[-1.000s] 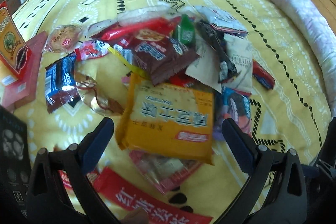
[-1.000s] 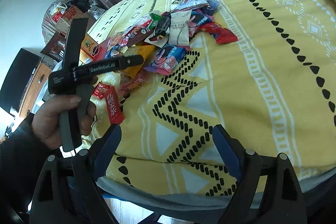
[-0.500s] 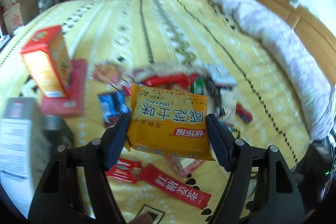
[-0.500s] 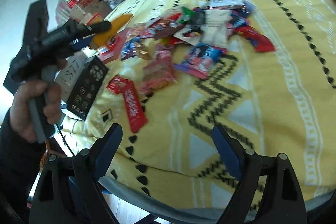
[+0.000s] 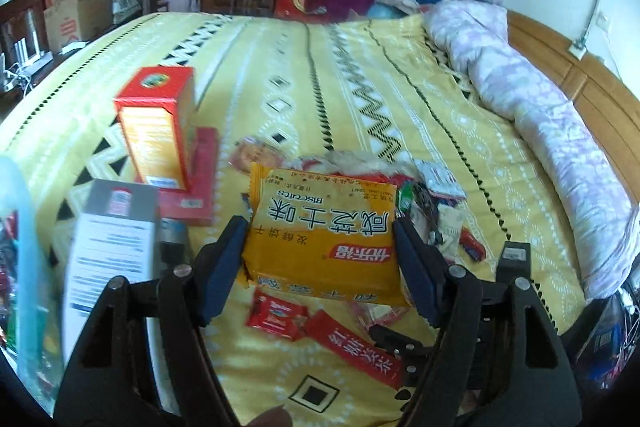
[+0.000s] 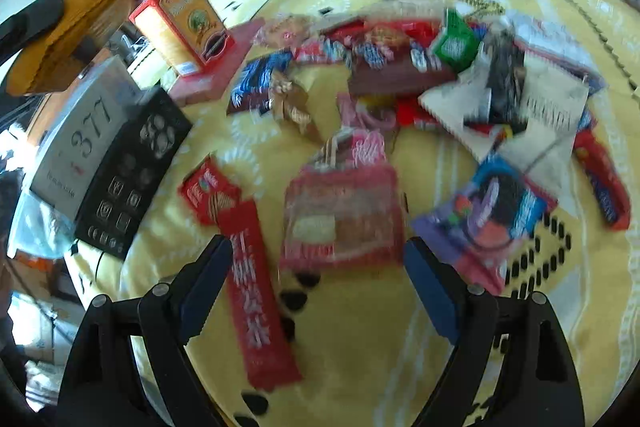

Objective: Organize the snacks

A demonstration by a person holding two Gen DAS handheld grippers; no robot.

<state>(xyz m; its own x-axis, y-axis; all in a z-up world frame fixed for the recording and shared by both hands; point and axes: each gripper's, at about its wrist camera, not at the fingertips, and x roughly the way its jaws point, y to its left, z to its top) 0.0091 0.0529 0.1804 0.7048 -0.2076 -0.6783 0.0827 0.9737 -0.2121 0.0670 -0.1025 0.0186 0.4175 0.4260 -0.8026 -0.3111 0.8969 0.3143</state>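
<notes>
Left claw (image 5: 320,239): clamped on a yellow biscuit packet (image 5: 322,231), lifted above the snack pile (image 6: 420,79) on the bed (image 5: 360,75). Right claw (image 6: 318,279): spread wide, holding nothing, over a pink packet (image 6: 340,223). Orange box (image 5: 158,127): upright on a red box (image 5: 196,187).

The far half of the yellow patterned bedspread (image 5: 280,67) lies bare, open to a gripper, bounded on one side by the rolled lilac quilt (image 5: 540,107) along the wooden headboard. Nearer, a heap of small snack wrappers (image 6: 440,67) crowds the middle. Beside it an upright orange-and-red carton (image 5: 160,127) on a flat red box (image 5: 200,183), and a grey-and-black box (image 6: 104,155), block the left edge.
</notes>
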